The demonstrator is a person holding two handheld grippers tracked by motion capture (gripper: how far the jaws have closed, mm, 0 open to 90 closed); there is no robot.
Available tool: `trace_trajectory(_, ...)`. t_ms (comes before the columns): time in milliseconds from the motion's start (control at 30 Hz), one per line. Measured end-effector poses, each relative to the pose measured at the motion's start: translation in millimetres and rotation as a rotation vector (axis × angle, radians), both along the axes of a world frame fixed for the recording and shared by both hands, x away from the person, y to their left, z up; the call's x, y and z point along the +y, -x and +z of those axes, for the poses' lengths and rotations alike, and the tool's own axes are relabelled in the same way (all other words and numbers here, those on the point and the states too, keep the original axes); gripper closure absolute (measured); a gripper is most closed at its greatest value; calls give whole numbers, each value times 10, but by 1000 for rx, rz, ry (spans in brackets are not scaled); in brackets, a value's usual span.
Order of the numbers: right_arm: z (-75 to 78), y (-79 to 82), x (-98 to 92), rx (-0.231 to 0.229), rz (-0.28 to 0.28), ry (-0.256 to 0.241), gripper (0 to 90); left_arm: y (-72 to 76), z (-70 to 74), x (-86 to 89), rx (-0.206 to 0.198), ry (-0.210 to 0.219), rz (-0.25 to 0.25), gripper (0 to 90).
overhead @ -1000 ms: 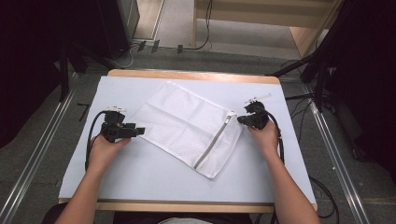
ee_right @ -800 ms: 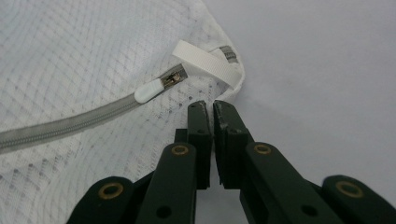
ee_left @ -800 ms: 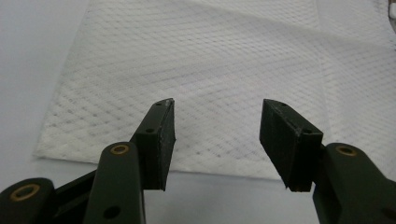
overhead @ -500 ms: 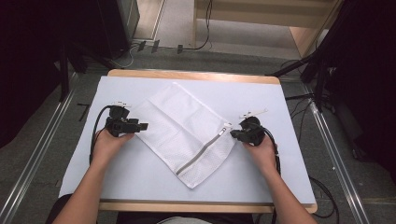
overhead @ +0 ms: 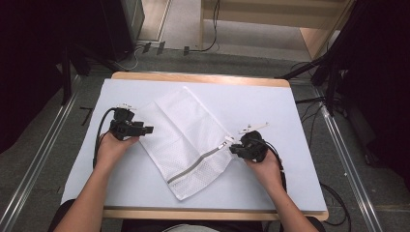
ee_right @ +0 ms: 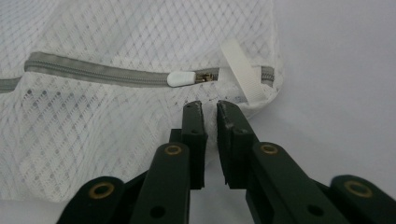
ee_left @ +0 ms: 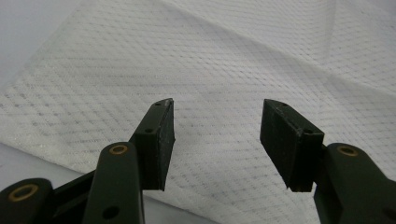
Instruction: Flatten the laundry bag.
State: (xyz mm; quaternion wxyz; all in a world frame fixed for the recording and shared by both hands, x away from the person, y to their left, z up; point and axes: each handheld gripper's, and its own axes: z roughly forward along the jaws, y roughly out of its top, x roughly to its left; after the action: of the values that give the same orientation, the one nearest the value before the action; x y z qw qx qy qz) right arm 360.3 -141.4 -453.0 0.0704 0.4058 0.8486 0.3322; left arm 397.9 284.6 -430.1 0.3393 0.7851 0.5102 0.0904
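A white mesh laundry bag (overhead: 181,128) lies slantwise on the pale table cover (overhead: 270,108). Its grey zipper (overhead: 196,165) runs along the near-right end. My right gripper (overhead: 234,149) is shut on the bag's edge beside the zipper's end. In the right gripper view its jaws (ee_right: 210,106) pinch the mesh just below the white zipper pull (ee_right: 181,78) and a white fabric loop (ee_right: 239,69). My left gripper (overhead: 148,129) rests at the bag's left edge. It (ee_left: 218,106) stands open over the mesh with nothing between the jaws.
The wooden table edge (overhead: 203,77) shows at the back, with metal rails (overhead: 43,150) on the floor at both sides. Cables (overhead: 338,203) trail off the table's right. Bare cover lies left and right of the bag.
My right gripper has drawn toward the person, dragging the zipper end of the bag with it and swinging the bag round. The left gripper has barely moved.
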Motion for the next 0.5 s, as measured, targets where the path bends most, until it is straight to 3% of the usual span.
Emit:
trace_trajectory(300,179,-110,-204,-72,-43,-57,655,49,11,62,-6,3,12,455)
trace_trajectory(500,183,-271,-82,-85,-30,-44,625,127,27,100,-9,7,22,454)
